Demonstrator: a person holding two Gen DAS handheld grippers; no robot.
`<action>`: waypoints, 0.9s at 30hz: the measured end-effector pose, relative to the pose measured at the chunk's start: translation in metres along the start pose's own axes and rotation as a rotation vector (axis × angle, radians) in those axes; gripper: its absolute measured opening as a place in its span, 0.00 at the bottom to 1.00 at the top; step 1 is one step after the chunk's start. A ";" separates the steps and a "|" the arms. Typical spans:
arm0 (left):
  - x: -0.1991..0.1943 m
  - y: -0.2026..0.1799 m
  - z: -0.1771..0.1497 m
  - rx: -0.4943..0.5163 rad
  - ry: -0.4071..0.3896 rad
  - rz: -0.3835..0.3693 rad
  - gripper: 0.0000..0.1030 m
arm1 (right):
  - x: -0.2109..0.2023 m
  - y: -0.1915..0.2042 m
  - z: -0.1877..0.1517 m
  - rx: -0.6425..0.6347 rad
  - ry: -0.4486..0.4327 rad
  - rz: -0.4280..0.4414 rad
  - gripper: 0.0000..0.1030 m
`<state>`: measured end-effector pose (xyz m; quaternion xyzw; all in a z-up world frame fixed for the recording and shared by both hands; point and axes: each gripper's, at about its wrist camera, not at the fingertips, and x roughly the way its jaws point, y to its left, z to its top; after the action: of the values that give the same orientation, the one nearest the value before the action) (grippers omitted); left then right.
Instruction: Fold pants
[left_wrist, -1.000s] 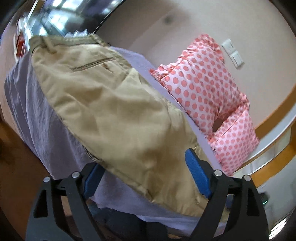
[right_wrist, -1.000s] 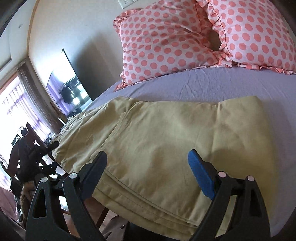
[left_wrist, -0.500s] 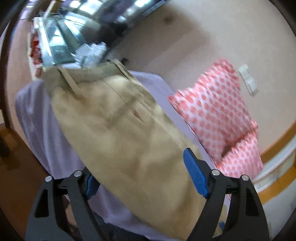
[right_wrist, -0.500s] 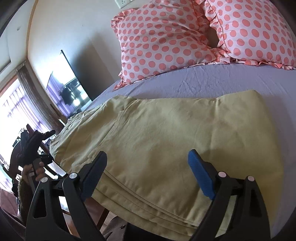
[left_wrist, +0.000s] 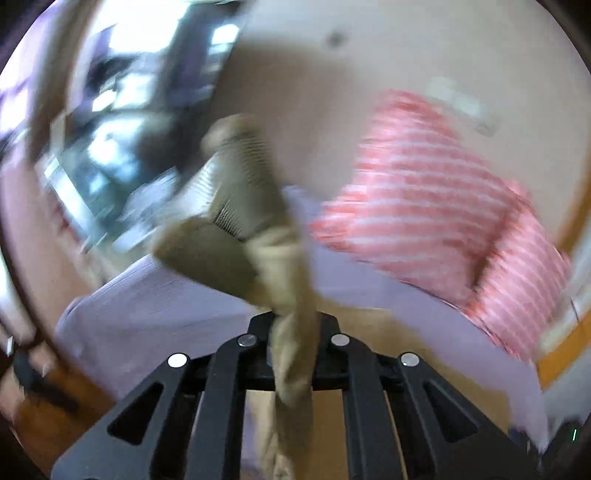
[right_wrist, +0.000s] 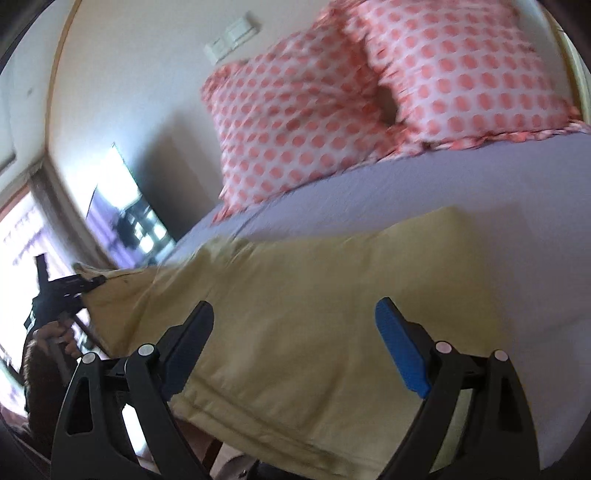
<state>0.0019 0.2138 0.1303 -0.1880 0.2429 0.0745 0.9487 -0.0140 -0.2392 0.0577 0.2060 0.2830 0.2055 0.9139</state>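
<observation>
Tan pants (right_wrist: 314, 306) lie across the near edge of a bed with a lavender sheet (right_wrist: 461, 177). My right gripper (right_wrist: 295, 343) is open, its blue pads low over the pants' folded leg end. My left gripper (left_wrist: 293, 328) is shut on a bunched part of the pants (left_wrist: 236, 221), which rises crumpled above its jaws; that view is blurred by motion. In the right wrist view the left gripper (right_wrist: 64, 286) shows at the far left, holding the waist end of the pants off the bed.
Two pink polka-dot pillows (right_wrist: 369, 96) lean on the wall at the head of the bed; they also show in the left wrist view (left_wrist: 436, 206). A dark TV screen (right_wrist: 133, 218) and a bright window stand to the left. A wall switch (right_wrist: 231, 38) is above.
My left gripper was open over the flat pants; now it has shut on the waist end and lifted it, bunching the cloth. The right gripper stayed open and shifted slightly.
</observation>
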 end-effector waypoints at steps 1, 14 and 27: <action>-0.003 -0.027 0.001 0.065 -0.014 -0.037 0.08 | -0.008 -0.008 0.004 0.019 -0.029 -0.022 0.88; 0.012 -0.287 -0.226 0.884 0.296 -0.551 0.11 | -0.072 -0.110 0.013 0.319 -0.146 -0.147 0.88; 0.021 -0.152 -0.105 0.360 0.355 -0.499 0.45 | 0.010 -0.104 0.022 0.257 0.190 0.006 0.55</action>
<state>0.0104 0.0341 0.0839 -0.0812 0.3599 -0.2373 0.8987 0.0339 -0.3261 0.0187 0.3018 0.3913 0.1888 0.8486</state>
